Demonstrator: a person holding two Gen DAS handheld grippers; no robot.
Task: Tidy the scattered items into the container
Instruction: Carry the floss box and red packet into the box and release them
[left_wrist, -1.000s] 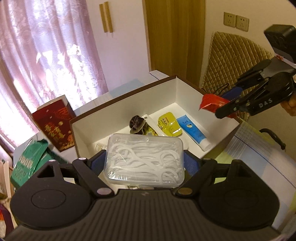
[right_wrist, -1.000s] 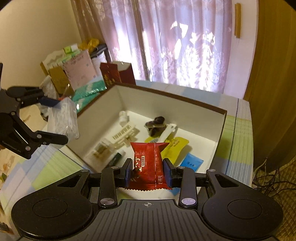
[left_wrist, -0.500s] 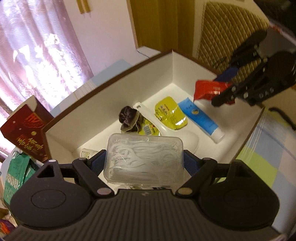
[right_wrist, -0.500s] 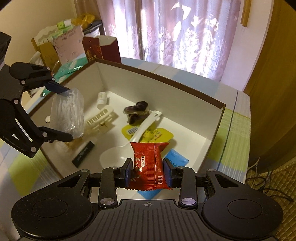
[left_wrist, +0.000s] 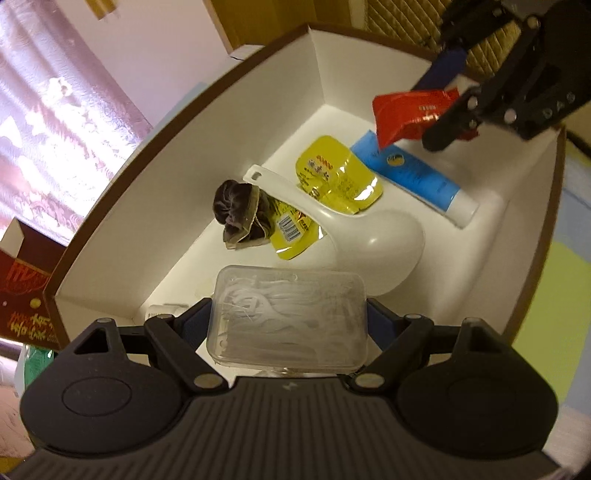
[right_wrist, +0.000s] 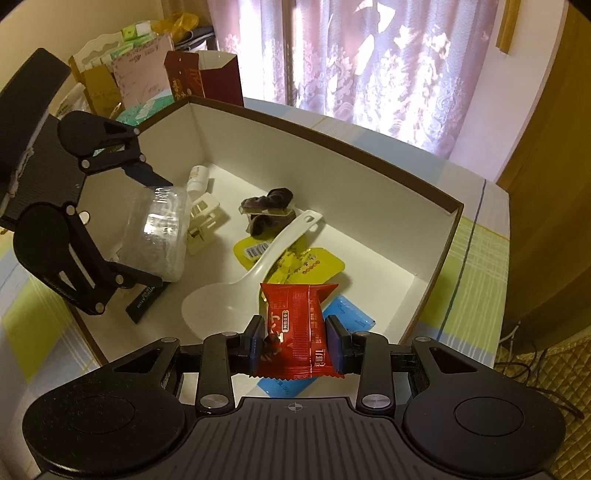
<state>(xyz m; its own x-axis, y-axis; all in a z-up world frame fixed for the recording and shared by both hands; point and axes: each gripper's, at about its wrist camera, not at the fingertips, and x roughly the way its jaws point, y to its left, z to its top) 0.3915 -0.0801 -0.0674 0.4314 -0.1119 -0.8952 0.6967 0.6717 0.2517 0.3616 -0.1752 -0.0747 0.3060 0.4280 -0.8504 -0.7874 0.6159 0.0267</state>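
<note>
A white cardboard box (left_wrist: 317, 66) (right_wrist: 332, 147) with a brown rim holds a white rice spoon (left_wrist: 373, 240) (right_wrist: 236, 291), yellow sachets (left_wrist: 332, 177) (right_wrist: 314, 264), a blue tube (left_wrist: 417, 177) (right_wrist: 351, 317), a dark scrunchie (left_wrist: 236, 214) (right_wrist: 269, 206) and small white items (right_wrist: 203, 221). My left gripper (left_wrist: 288, 325) (right_wrist: 147, 229) is shut on a clear case of floss picks (left_wrist: 288, 317) (right_wrist: 159, 236), hanging over the box's near end. My right gripper (right_wrist: 295, 347) (left_wrist: 443, 110) is shut on a red snack packet (right_wrist: 299, 328) (left_wrist: 410, 110) above the blue tube.
A dark red carton (right_wrist: 203, 77) (left_wrist: 22, 295) and stacked packages (right_wrist: 110, 74) stand beyond the box's far left corner. The box rests on a checked cloth (right_wrist: 476, 280). A curtain (right_wrist: 351, 55) and a quilted chair back (left_wrist: 406, 26) lie behind.
Both grippers have dropped lower and moved in over the box, each still holding its item. The floss case and red packet now hang inside the box's walls.
</note>
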